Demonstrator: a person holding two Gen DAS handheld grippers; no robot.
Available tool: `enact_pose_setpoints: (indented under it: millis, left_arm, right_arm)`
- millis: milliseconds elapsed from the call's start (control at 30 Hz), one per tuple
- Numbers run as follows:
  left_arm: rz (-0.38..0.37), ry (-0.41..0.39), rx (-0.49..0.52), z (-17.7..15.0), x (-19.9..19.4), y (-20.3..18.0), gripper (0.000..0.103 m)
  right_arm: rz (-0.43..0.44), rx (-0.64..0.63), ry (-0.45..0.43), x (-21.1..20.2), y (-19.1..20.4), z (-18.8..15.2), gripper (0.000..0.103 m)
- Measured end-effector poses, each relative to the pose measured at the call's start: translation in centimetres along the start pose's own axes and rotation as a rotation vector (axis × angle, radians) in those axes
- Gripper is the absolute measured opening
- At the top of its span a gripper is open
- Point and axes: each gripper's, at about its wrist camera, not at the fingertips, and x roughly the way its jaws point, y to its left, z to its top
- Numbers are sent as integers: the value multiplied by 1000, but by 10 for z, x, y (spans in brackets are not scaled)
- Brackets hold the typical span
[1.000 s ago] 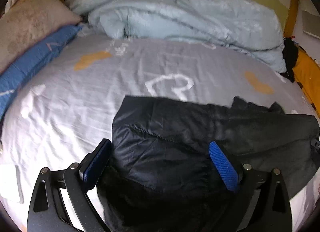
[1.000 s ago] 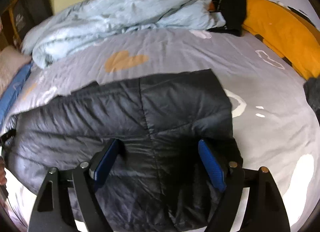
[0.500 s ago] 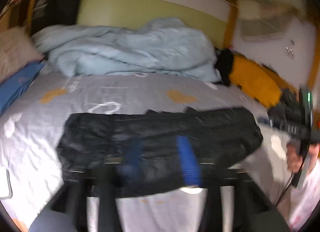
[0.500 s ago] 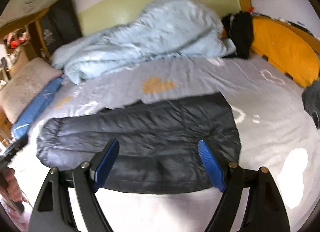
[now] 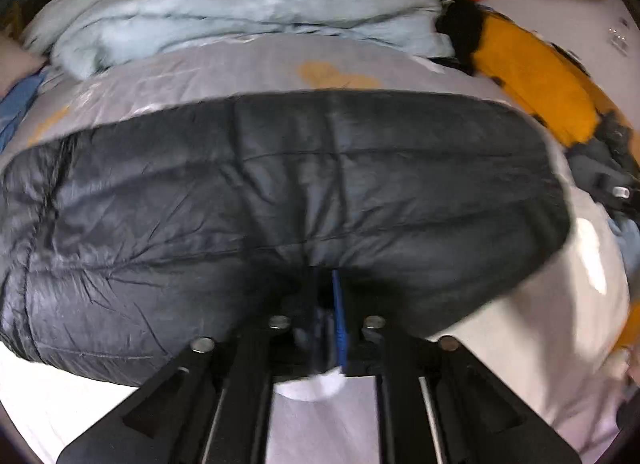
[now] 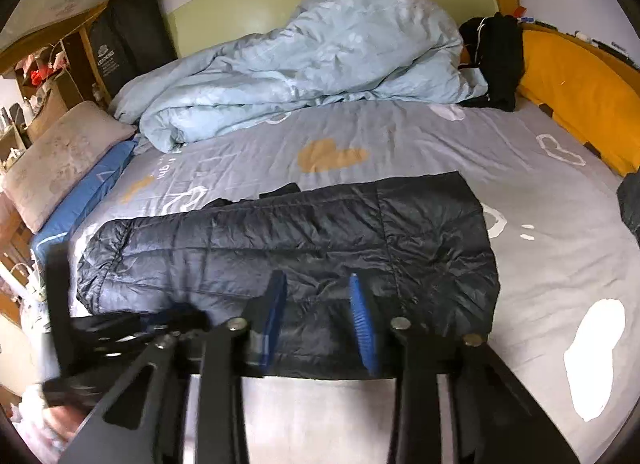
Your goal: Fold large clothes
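On the grey bedsheet, near its front edge, the black puffer jacket is lying folded lengthwise. Its near hem is being pinched by the left gripper, jaws closed; the right gripper is closing around the hem. A crosswise fold is likely being prepared, needing firm grips.

There is very little to read. In the right wrist view a dark bag stands up against the wall behind the bed, and it has a small white logo with a line of white letters under it, but the letters are too small to make out. The grey bed sheet has pale letters printed near the pillow, too blurry to read.
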Motion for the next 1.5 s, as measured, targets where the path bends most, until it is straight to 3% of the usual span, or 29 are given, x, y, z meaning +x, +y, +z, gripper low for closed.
enact_pose_setpoints:
  millis: [67,167,300,467,633,733,900,1000,1100,1167,1367,1500]
  left_arm:
    - [-39,-35,-66,-6,-3,8,7]
    - [-56,-56,-54,-12,-12,9,7]
    - [-58,-36,-43,-13,-14,9,7]
    - [-150,44,-258,-11,11,40,3]
    - [-128,-20,-185,-21,19,37,4]
    - [-184,-40,-277,-29,18,48,4]
    - [-180,-82,-259,-38,15,47,4]
    - [-221,-133,-296,-48,18,55,4]
    - [-173,-157,-256,-52,18,47,4]
    - [-155,-168,-250,-54,19,45,4]
    - [-219,-167,-313,-55,23,56,4]
    - [-226,-166,-317,-59,22,59,4]
  right_arm:
    - [-12,-20,3,1,1,-1,17]
    - [-16,-61,20,8,7,-2,6]
    - [26,-64,39,13,12,-2,4]
    - [150,-33,97,20,19,-5,3]
    - [264,19,170,38,36,-5,3]
    - [253,-38,210,57,60,-2,3]
    - [215,-38,302,96,79,3,4]
    - [215,-34,360,125,88,3,4]
    - [182,-38,418,152,96,-3,4]
    - [160,-35,418,166,99,-3,3]
    - [54,-35,357,188,108,18,1]
    - [58,58,363,211,98,36,0]
